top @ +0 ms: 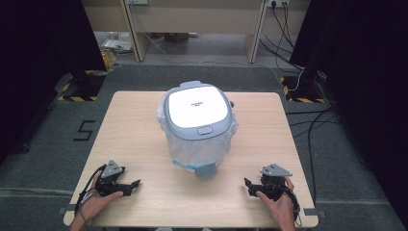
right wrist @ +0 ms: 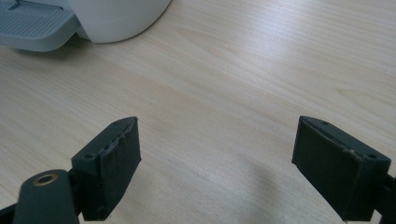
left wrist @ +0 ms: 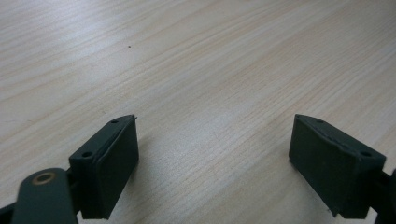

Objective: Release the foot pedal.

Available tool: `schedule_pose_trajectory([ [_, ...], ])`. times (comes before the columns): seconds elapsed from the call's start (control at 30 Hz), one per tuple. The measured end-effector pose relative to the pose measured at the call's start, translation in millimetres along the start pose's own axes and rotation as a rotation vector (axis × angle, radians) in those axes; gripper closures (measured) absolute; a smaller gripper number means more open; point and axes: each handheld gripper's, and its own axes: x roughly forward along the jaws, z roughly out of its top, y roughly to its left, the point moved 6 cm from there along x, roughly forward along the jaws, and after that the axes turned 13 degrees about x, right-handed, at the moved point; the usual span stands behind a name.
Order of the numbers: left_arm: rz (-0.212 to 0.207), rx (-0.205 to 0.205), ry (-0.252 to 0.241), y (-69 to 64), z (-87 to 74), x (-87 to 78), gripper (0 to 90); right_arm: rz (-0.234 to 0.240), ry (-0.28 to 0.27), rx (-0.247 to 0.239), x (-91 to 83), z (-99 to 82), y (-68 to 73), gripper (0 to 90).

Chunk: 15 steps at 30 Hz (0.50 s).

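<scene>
Sitting at centre of frame in high view: white pedal bin [top: 197, 127] with grey-rimmed lid [top: 197, 107] shut, plastic liner bag [top: 166, 126] bulging under rim, grey foot pedal [top: 208, 169] pointing toward lower edge. Resting on wooden table [top: 144, 202]. Idling at lower left: left gripper [top: 136, 183], jaws wide apart, holding nothing. Idling at lower right: right gripper [top: 246, 182], jaws wide apart, holding nothing, pedal at upper left of its view. Likely starting: approaching bin. Advising: closing in slowly from both sides, avoiding snagging liner.
</scene>
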Motion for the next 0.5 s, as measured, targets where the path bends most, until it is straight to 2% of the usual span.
schedule_pose_trajectory([
  [0.17,0.000,0.000,0.000,0.0,0.0,0.0,15.0,-0.012,0.012,0.000,-1.0,-5.4,-2.4,15.4],
  [0.3,0.000,0.000,0.001,0.0,0.0,0.0,15.0,-0.030,0.044,-0.010,3.1,-13.1,-6.0,15.6],
  [0.5,0.000,0.000,0.000,0.0,0.0,0.0,15.0,-0.009,0.057,0.018,6.1,-18.0,-6.7,15.1],
])
